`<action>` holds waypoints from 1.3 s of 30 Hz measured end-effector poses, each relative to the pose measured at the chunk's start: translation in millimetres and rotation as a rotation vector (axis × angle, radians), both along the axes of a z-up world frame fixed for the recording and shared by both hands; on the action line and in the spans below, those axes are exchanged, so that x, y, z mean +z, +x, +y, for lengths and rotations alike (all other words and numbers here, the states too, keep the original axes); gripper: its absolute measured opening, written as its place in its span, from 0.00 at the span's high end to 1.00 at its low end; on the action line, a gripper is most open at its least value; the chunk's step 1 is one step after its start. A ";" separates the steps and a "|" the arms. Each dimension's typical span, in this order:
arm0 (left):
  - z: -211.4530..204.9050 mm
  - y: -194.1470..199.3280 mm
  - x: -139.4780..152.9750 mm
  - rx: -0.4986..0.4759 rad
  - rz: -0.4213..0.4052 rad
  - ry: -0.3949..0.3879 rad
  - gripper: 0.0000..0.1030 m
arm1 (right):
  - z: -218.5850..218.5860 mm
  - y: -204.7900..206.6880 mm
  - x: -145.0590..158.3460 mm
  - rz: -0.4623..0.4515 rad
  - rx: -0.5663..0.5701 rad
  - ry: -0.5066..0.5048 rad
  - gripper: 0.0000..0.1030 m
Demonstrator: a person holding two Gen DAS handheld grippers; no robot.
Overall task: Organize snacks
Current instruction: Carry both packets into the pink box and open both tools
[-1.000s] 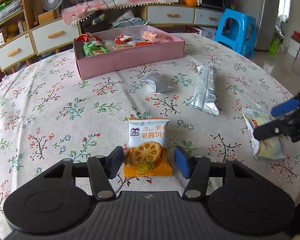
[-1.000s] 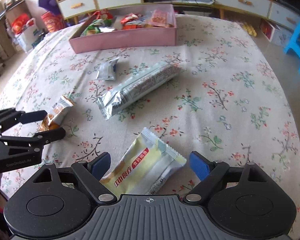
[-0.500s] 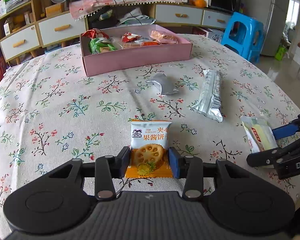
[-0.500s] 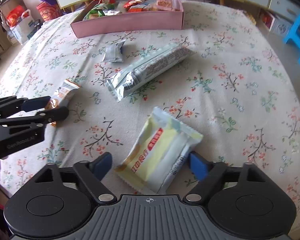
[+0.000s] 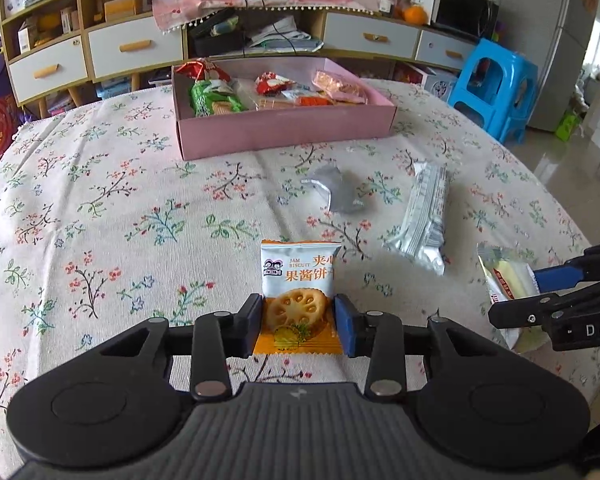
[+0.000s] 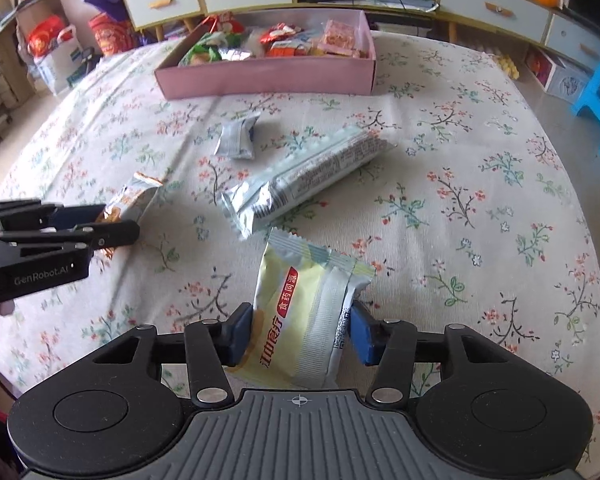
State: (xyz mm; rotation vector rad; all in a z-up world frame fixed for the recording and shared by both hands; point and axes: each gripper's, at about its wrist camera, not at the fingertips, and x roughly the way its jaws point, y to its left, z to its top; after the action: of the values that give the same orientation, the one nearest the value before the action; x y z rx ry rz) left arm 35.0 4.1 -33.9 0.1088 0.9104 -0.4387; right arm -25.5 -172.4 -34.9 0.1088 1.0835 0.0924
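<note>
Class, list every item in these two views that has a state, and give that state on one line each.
left gripper: shut on jam biscuit packet
right gripper: shut on yellow snack packet
pink box: open, holding snacks
long silver packet: lying flat, sealed
small silver packet: lying loose on tablecloth

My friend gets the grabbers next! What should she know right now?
Left gripper: shut on the orange-and-white jam biscuit packet.
Right gripper: shut on the pale yellow snack packet.
Pink cardboard box at the table's far side already holds several snacks.
Left on the floral tablecloth: the long silver wrapped bar and the small silver pouch.
Next, probably: carry both held packets to the box, then fetch those two.
</note>
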 end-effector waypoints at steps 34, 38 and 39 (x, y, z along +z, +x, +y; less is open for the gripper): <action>-26.0 148.6 39.1 0.145 -0.067 -0.152 0.66 | -47.5 186.4 31.9 -0.207 -0.303 0.377 0.51; -34.2 163.2 33.0 0.148 -0.084 -0.149 0.66 | -49.4 214.6 29.8 -0.198 -0.317 0.439 0.51; -33.9 162.9 31.3 0.145 -0.085 -0.162 0.66 | -48.2 219.8 28.8 -0.202 -0.316 0.434 0.51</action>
State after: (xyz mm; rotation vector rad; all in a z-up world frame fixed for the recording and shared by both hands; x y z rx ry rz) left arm 197.8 -29.8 -2.5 -0.0855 0.7901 -0.3682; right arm 194.4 -220.6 -6.1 0.6460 0.8202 0.0510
